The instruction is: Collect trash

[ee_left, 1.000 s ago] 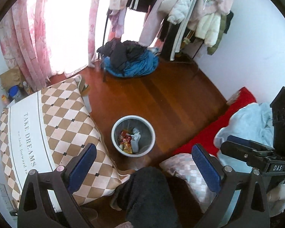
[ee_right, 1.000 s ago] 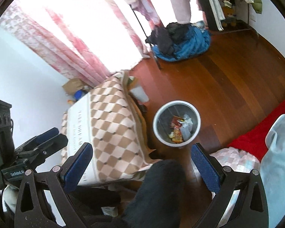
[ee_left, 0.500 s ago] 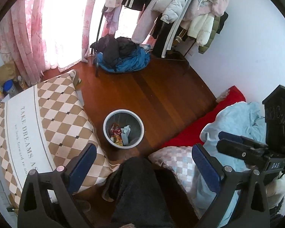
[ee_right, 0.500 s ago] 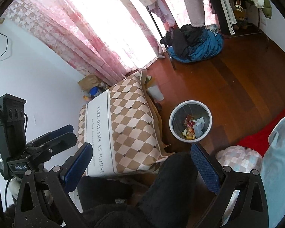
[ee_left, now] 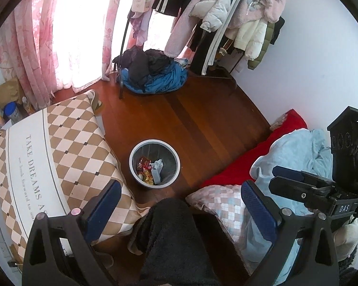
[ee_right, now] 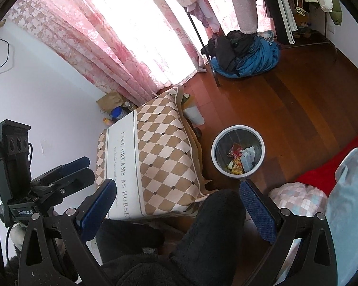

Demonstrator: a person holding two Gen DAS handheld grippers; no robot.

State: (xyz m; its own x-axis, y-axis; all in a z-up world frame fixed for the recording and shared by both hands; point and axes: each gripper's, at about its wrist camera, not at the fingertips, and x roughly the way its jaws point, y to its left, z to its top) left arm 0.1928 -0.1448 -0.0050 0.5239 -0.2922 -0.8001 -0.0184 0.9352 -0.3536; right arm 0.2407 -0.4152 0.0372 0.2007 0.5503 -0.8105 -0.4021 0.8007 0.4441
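Both grippers, left gripper [ee_left: 180, 205] and right gripper [ee_right: 177, 200], are hanging spread wide, holding nothing. One bin [ee_left: 154, 163] is sitting ahead of them, carrying several wrappers [ee_left: 145, 169].

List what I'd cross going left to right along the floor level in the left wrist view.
Checkered cushion → trash bin holding wrappers → red blanket → light blue bedding → right gripper, seen from the side at the frame's right edge.

A home bedroom: clothes rack [ee_left: 226, 19], pink curtains [ee_left: 35, 35], pillow [ee_left: 59, 147], wooden floor [ee_left: 191, 109]
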